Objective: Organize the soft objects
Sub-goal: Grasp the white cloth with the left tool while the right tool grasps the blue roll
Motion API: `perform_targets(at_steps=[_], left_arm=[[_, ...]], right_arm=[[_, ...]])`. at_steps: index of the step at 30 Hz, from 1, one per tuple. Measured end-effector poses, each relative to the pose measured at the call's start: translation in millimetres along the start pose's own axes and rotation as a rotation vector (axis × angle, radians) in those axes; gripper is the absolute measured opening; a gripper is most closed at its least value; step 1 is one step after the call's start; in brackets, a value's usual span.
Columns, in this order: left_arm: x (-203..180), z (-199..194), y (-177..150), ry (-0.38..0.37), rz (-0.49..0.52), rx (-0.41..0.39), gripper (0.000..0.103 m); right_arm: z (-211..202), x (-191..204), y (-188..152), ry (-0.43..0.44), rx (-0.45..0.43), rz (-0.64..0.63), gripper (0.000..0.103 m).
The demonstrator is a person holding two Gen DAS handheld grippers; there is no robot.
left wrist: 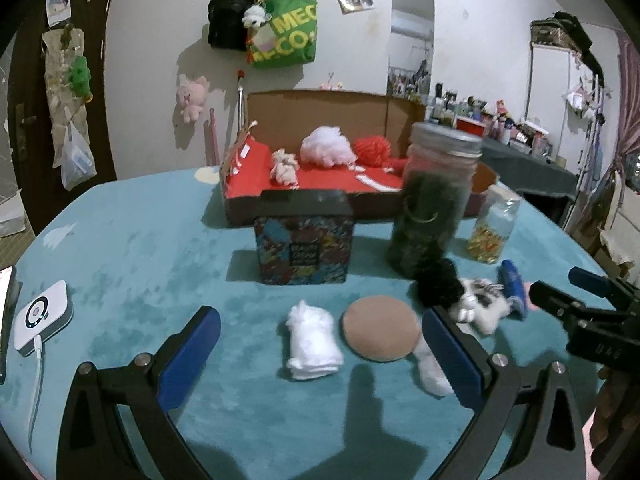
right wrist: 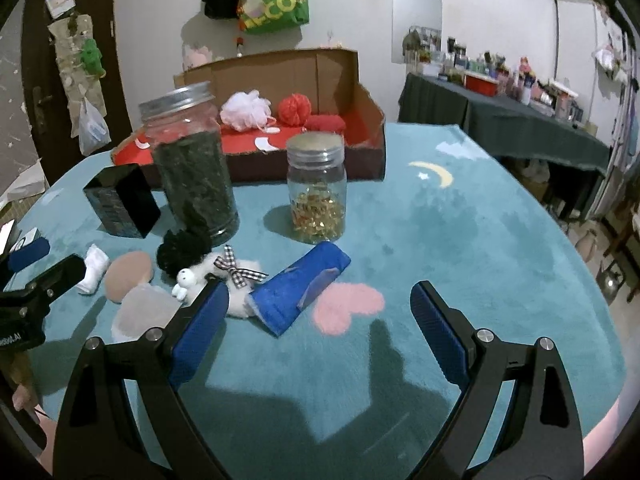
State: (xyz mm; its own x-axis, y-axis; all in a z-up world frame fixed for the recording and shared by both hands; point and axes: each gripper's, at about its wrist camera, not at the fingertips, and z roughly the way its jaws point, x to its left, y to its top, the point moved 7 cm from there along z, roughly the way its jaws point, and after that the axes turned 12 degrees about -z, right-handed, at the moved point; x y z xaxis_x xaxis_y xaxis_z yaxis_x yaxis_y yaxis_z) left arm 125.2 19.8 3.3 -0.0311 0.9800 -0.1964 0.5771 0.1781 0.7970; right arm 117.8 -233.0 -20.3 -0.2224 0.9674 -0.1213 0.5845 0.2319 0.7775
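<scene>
White, rolled and slightly fluffy, a cloth [left wrist: 314, 342] is seen lying on the teal surface [left wrist: 132, 248] beside a round tan puff [left wrist: 381, 333]; a black pompom [left wrist: 439, 282], a plush toy [right wrist: 212, 276] and a blue pouch [right wrist: 298, 290] are clustered nearby. The left gripper [left wrist: 320, 354] is held wide, empty, with cloth and puff between its fingers. The right gripper [right wrist: 318, 328] is likewise spread wide, nothing gripped.

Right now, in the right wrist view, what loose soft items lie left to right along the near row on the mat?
White roll → tan puff → black pompom → bow plush → blue cloth.
</scene>
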Motion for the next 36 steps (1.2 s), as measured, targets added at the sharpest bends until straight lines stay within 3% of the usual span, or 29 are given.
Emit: perform_targets(at_steps=[5,8,10,11,13,15,16,17,25,36], left_arm=[[9.9,7.7,0.2,0.025,-0.010,0.058,0.098],[16.0,15.4,-0.6,0.043,-0.007,0.103,0.090],[18.7,20.5,-3.0,0.041,-0.012,0.134,0.079],[19.7,23.9,-5.0,0.037,-0.015,0.154,0.075],[20.6,30.9,-11.1,0.019,-0.021,0.202,0.051],[22.0,32.6,-12.6,-0.004,-0.035,0.216,0.041],[21.7,32.0,-11.6,-0.019,-0.041,0.217,0.021],[19.9,32.0,-12.5,-0.049,-0.047,0.232,0.018],[8.9,18.9,-6.7,-0.079,-0.032,0.190,0.016],[-37.4,12.6,2.7,-0.175,0.039,0.162,0.016]], right_arm=[[18.0,-7.5,0.2,0.056,0.070,0.067,0.093],[29.5,-7.1,-0.4,0.119,0.114,0.103,0.093],[35.2,-5.2,-1.6,0.158,0.136,0.120,0.088],[37.1,-4.2,-1.9,0.170,0.146,0.123,0.085],[37.6,-3.2,-0.6,0.174,0.140,0.117,0.075],[36.8,0.3,-0.5,0.231,0.130,0.123,0.040],[35.9,1.1,-1.5,0.265,0.123,0.136,0.040],[34.8,2.0,-2.0,0.282,0.119,0.138,0.035],[18.0,4.9,2.6,0.311,0.052,0.113,0.027],[-3.3,24.2,15.9,0.332,-0.026,0.033,0.021]])
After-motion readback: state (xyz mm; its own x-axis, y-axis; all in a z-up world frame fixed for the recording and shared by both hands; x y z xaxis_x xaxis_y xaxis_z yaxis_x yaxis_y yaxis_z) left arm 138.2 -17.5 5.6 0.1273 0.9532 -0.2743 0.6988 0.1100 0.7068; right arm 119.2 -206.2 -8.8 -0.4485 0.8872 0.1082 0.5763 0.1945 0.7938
